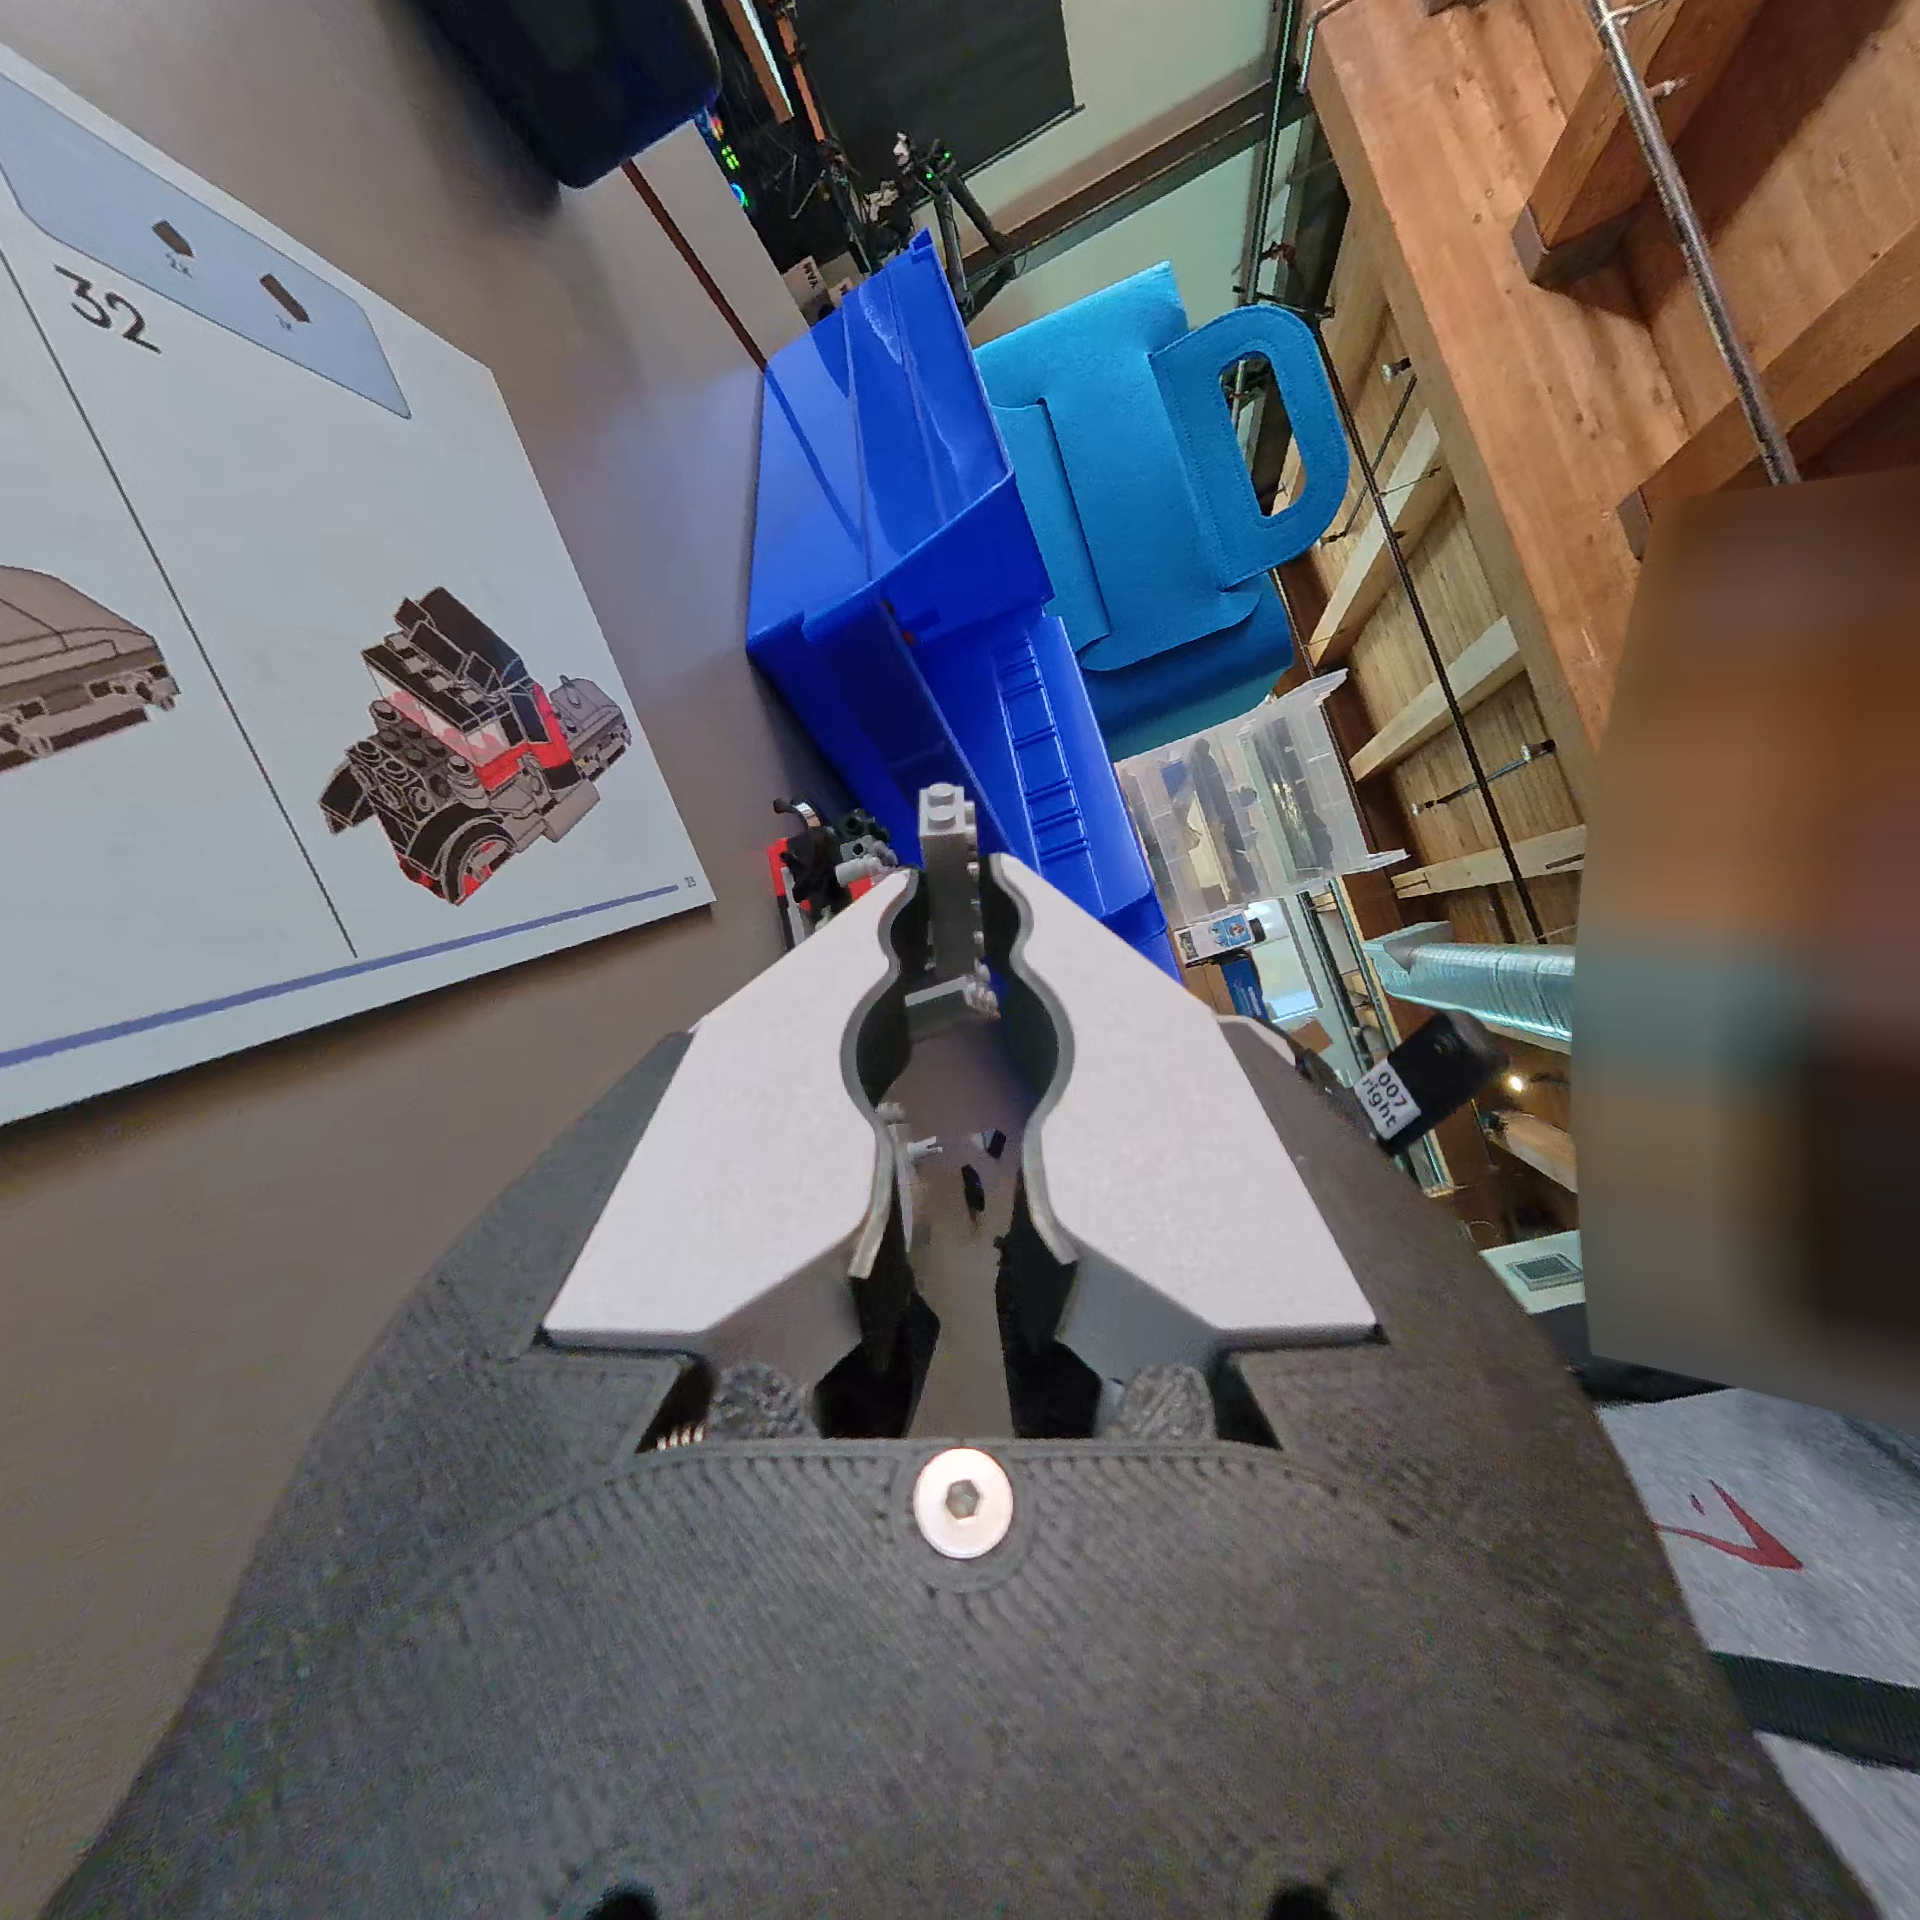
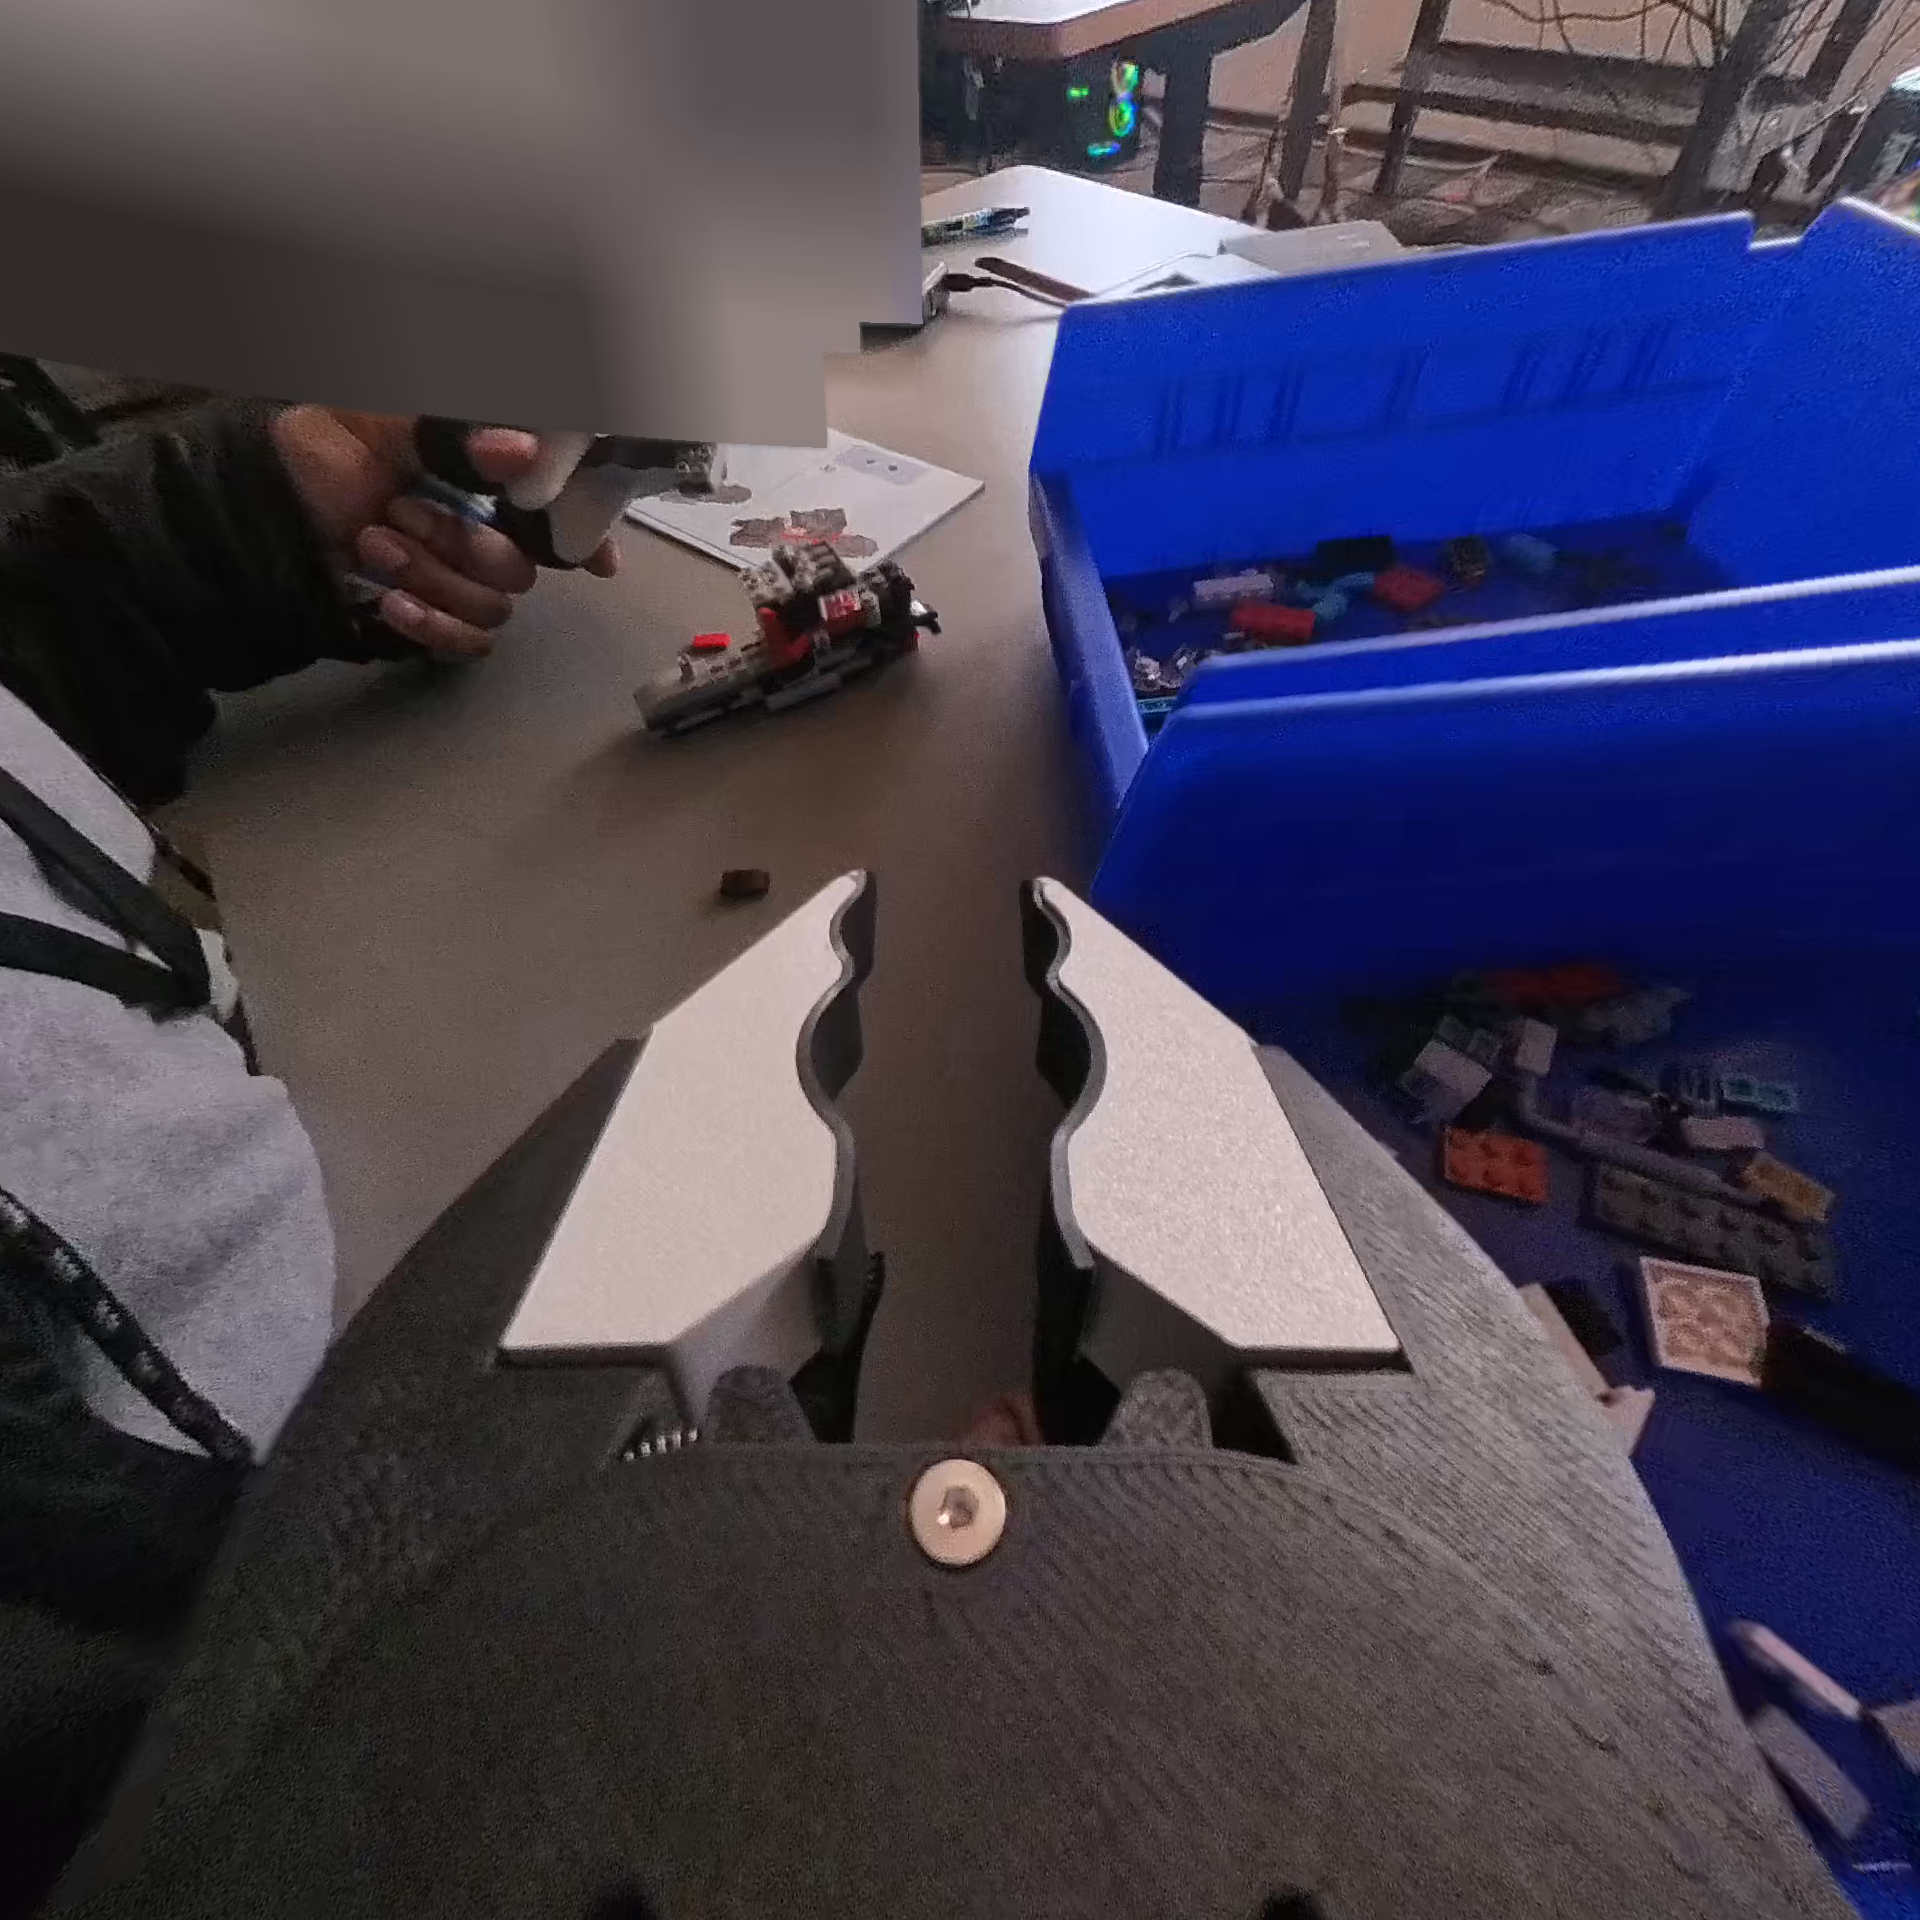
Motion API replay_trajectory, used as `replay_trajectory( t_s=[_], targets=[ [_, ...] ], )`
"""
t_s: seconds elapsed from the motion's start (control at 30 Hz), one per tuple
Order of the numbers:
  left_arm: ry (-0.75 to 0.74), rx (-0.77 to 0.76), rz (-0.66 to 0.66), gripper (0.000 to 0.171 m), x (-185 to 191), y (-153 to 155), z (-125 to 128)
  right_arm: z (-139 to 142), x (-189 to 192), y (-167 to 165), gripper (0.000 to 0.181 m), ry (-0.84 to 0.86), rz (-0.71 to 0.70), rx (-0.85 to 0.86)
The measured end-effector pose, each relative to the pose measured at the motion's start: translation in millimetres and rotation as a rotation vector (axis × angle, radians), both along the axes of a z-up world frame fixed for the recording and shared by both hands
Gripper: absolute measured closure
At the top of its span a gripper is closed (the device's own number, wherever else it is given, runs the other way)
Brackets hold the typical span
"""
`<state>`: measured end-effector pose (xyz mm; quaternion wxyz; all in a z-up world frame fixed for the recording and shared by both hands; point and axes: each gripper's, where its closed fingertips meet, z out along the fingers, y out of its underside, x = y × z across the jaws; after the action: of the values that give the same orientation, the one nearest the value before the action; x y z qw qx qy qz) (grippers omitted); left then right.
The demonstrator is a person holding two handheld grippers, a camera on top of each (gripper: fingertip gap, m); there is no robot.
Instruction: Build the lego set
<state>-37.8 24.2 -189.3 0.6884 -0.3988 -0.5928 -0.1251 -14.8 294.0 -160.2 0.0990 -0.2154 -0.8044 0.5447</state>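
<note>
My left gripper (image 1: 954,878) is shut on a grey lego piece (image 1: 948,831) whose studded end sticks out past the fingertips. Beyond it the partly built lego model (image 1: 831,862) is half hidden behind the left finger. In the right wrist view the same grey, black and red model (image 2: 790,644) lies on the brown table, well ahead of my right gripper (image 2: 948,883), which is open and empty above the table. A small dark lego piece (image 2: 744,883) lies just left of its left fingertip. The left gripper (image 2: 582,499) shows far off in a person's hand.
The open instruction booklet (image 1: 343,644) lies on the table left of the left gripper; it also shows behind the model (image 2: 831,499). Two blue bins (image 2: 1455,727) with several loose bricks stand to the right. A blue felt bag (image 1: 1164,499) stands behind the bins. There is about 30 cm between the tips of the two grippers.
</note>
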Motion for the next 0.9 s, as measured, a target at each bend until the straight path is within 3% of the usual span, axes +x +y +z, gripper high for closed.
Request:
replay_trajectory(
  t_s=[0.33,0.9],
  targets=[
    [-0.032,-0.039,0.008,0.161,-1.8,1.2,-6.9,-39.3,16.8,12.7,0.156,0.009,-0.055,-0.047],
    [-0.06,-0.09,0.039,0.161,-4.4,0.6,-14.2,-19.9,17.2,24.4,0.158,-0.016,-0.056,-0.212]
  ],
)
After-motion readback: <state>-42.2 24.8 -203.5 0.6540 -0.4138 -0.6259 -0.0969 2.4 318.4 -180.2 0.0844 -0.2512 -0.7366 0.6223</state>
